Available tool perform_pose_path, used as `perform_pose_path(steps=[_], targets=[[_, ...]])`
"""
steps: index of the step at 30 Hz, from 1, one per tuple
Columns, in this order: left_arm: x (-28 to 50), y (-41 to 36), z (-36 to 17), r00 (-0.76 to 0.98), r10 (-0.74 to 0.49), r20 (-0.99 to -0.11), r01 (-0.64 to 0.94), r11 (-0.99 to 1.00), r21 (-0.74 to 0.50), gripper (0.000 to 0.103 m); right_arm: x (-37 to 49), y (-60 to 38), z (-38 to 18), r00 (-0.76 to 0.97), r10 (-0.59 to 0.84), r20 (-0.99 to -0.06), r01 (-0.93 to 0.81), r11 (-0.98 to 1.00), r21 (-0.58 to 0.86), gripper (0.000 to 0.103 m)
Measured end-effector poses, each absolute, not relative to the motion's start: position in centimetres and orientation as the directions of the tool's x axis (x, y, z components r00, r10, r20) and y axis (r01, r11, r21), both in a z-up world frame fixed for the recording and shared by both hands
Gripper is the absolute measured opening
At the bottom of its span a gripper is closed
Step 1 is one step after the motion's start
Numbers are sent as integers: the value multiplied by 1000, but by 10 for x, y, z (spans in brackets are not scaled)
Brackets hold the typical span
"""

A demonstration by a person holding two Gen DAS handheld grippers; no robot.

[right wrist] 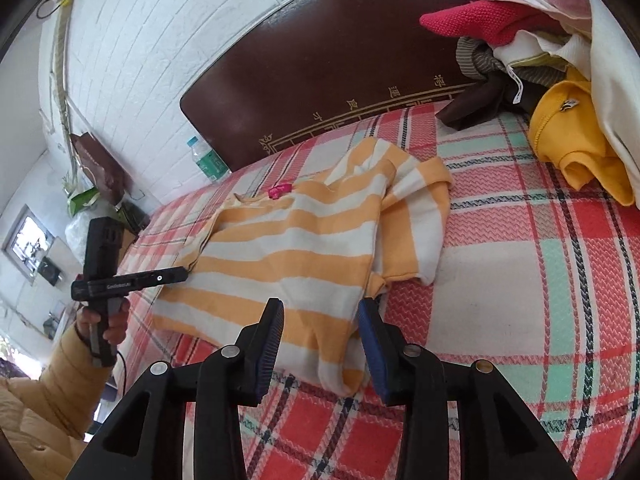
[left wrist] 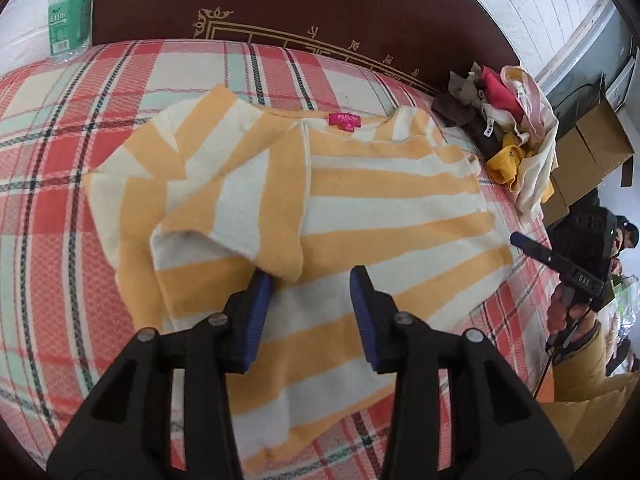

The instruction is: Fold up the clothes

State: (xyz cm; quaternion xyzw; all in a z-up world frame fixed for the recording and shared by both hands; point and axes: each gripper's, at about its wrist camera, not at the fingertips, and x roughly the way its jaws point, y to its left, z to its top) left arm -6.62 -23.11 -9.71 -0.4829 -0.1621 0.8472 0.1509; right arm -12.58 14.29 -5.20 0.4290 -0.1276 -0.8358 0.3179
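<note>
While you held both grippers over the plaid bedspread (left wrist: 48,168), the items stood as follows. Striped shirt (left wrist: 360,208): orange and cream, spread flat on the bedspread, pink neck label (left wrist: 345,120) toward 12 o'clock in the left wrist view, one sleeve folded inward over the body. Left gripper (left wrist: 312,280): your fingers stood apart, empty, hovering above the shirt, the left pad (left wrist: 256,320) just beside the folded sleeve's cuff. Right gripper (right wrist: 320,308): fingers likewise spread, gripping nothing, above the shirt's lower hem; in the left wrist view it appeared at 3 o'clock. Clothes pile (right wrist: 552,80): unfolded red, yellow, brown and white garments heaped at 1 o'clock in the right wrist view, well apart from the shirt. Water bottle (left wrist: 68,12): upright beside the dark headboard (left wrist: 320,4), at 11 o'clock; contents could not be told. Cardboard boxes (left wrist: 592,152): off the bed past the pile, contents hidden.
</note>
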Motion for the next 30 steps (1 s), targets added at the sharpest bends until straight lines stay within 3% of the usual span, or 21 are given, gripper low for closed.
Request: perform_pose_path(steps=[5, 12, 19, 25, 30], targets=[[-97, -275, -92, -576, 427, -698, 51, -833, -551, 42, -129, 141, -54, -424, -646, -635, 426, -761, 490, 39], [-100, -307, -93, -622, 386, -681, 161, -788, -594, 42, -143, 123, -48, -439, -627, -644, 465, -771, 434, 39], [-81, -278, -101, -581, 368, -726, 82, -861, -502, 42, -178, 95, -53, -439, -623, -648, 512, -766, 390, 39], [-77, -280, -109, -564, 317, -763, 118, -883, -454, 42, -222, 98, -82, -446, -538, -715, 402, -835, 376, 38], [-60, -273, -88, -612, 255, -748, 104, -912, -396, 42, -216, 116, -76, -472, -565, -677, 370, -824, 430, 37]])
